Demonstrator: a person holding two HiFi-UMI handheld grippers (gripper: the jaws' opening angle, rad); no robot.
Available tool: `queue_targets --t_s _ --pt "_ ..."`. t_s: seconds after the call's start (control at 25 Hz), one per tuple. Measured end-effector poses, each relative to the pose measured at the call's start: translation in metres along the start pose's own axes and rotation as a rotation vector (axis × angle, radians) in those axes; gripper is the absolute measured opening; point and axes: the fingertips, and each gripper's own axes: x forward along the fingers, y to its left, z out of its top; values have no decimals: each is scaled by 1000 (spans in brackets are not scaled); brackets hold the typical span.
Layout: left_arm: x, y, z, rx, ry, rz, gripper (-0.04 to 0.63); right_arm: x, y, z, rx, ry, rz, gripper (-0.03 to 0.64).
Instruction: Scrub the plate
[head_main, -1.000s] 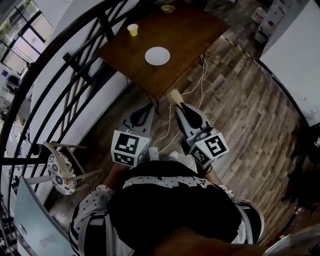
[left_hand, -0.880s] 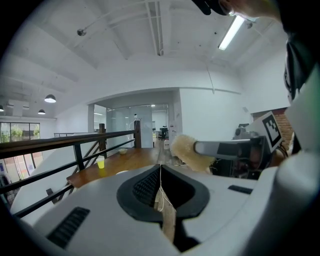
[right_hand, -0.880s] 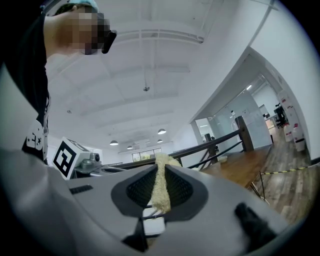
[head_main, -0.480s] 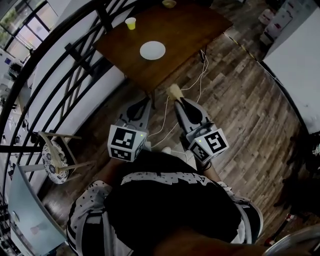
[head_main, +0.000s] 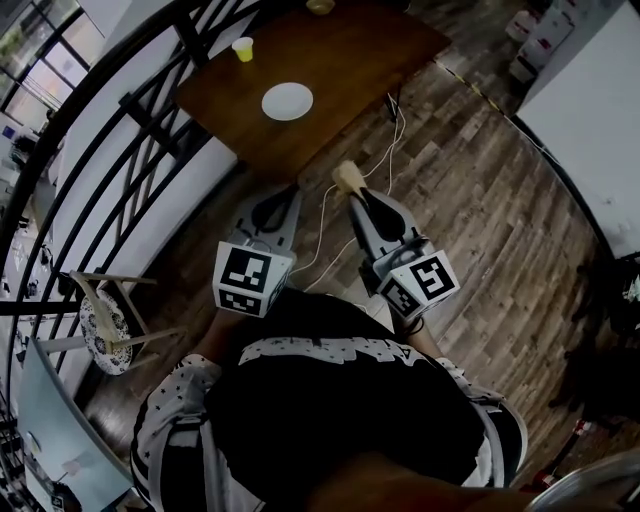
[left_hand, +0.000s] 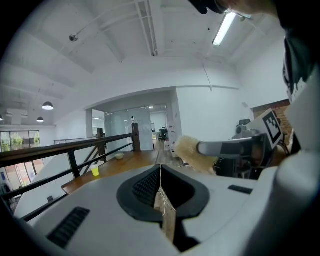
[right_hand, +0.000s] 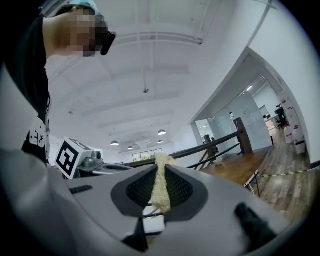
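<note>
Right gripper (right_hand: 161, 162): jaws clamped on sponge (right_hand: 160, 192), a pale fibrous pad squeezed thin, its end poking past the tips. Left gripper (left_hand: 160, 169): jaws pressed together, nothing of the task between them.

Both are held low before the person's body, side by side, tips aimed toward the table (head_main: 350, 55). Floor (head_main: 480, 190) and cables (head_main: 330, 240) lie between grippers and table.

Plate (head_main: 287, 100): white, flat on the table, well apart from both grippers. A yellow cup (head_main: 243, 48) stands beyond it, near the far edge.

Change over the last second: table and plate slide up and left in head view, while the grippers keep their pose. The gap to the table looks hardly smaller. This reads as the person turning or stepping, an approach only.

Judgement: scrubbing is not begun. The sponge has yet to reach the plate, and the left gripper will likely need to steady it.
</note>
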Motion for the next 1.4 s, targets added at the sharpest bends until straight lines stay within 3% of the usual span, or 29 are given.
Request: queue_targets --t_s 0.36,0.8,1.4 --pt "-1 16 -8 -4 10 52 14 16 1 -10 -1 28 37 49" --pt "18 79 -18 -114 -55 58 14 75 -13 -19 -73 63 22 49" --pt "85 157 -5 -72 -51 18 14 170 -53 -16 -86 92 -2 49"
